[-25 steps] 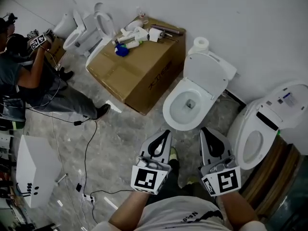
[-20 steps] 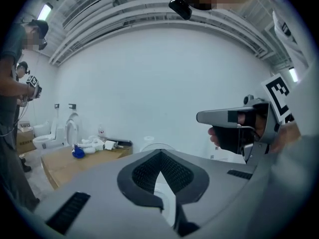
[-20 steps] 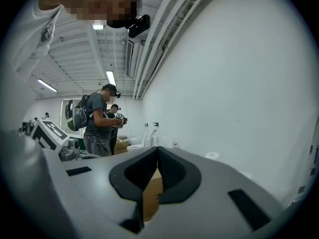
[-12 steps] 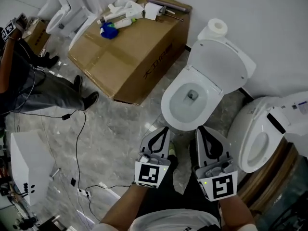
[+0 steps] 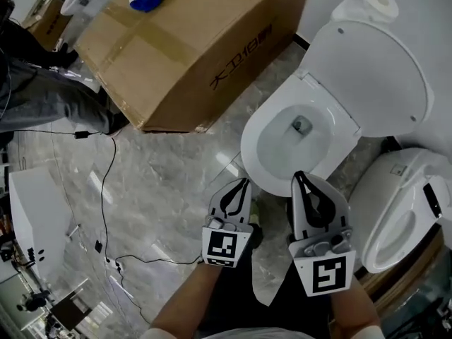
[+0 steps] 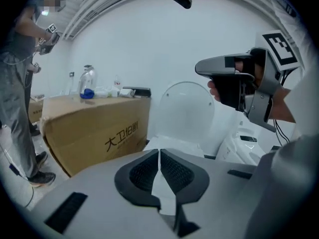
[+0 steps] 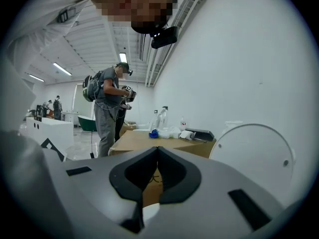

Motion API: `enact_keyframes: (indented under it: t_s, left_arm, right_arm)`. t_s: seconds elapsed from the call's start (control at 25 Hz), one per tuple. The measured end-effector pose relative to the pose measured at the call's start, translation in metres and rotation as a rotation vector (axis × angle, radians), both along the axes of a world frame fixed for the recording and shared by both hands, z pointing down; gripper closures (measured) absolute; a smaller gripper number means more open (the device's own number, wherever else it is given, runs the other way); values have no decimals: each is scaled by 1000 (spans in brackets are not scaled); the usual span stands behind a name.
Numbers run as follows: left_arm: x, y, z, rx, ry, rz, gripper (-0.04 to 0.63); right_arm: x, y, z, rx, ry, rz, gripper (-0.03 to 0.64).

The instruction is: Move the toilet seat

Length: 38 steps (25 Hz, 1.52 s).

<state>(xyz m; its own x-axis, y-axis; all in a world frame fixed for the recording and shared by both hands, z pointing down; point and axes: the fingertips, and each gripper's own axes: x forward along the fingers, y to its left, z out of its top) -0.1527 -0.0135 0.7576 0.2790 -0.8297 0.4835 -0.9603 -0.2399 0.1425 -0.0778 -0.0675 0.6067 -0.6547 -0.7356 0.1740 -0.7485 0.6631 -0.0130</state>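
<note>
A white toilet (image 5: 282, 147) stands open on the floor, its lid and seat (image 5: 374, 80) tipped up against the wall. In the left gripper view the raised lid (image 6: 187, 111) stands straight ahead. In the right gripper view the lid (image 7: 254, 156) is at the right. My left gripper (image 5: 244, 183) is shut and empty, just short of the bowl's front rim. My right gripper (image 5: 297, 177) is beside it, also shut and empty, its tips at the rim's near edge. The right gripper (image 6: 234, 81) hangs high at the right of the left gripper view.
A large cardboard box (image 5: 183, 48) with bottles on top stands left of the toilet. A second white toilet (image 5: 395, 210) is close on the right. Black cables (image 5: 106, 189) trail over the marble floor. A white cabinet (image 5: 35, 217) is at far left. A person's legs (image 5: 42, 94) are beyond the box.
The head view has closed in on the toilet. Both grippers, still shut, have moved forward until their tips reach the bowl's front rim.
</note>
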Motion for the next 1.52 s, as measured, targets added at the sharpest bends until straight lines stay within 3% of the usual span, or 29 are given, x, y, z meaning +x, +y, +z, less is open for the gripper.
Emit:
enact_keyframes:
  t_s: [0.44,0.6,0.72,0.88,1.16,1.52]
  left_arm:
    - [-21,-2,139,-178,228,-220,584]
    - [-28,2,176,-240,366,-289,582]
    - [-31,7,203,-290,512,-354,565]
    - [-29,11,227,-327,656,-386,493]
    - [-15,16,252,-384,720,-390,471]
    - [-5,17,242,-437,694,-361,482]
  right_arm:
    - [-20,-20,109,-49,-13,-37,601]
    - [-28,-20,132,-70,-9,-51,600]
    - [-34,-18,146,-91,-1,-67,600]
    - [-40,-16,154,-104,-5,-79,600]
    - [-40,-12,161,-133,-2,-90,600]
    - [-22,-11,149,-165,3,-47,601]
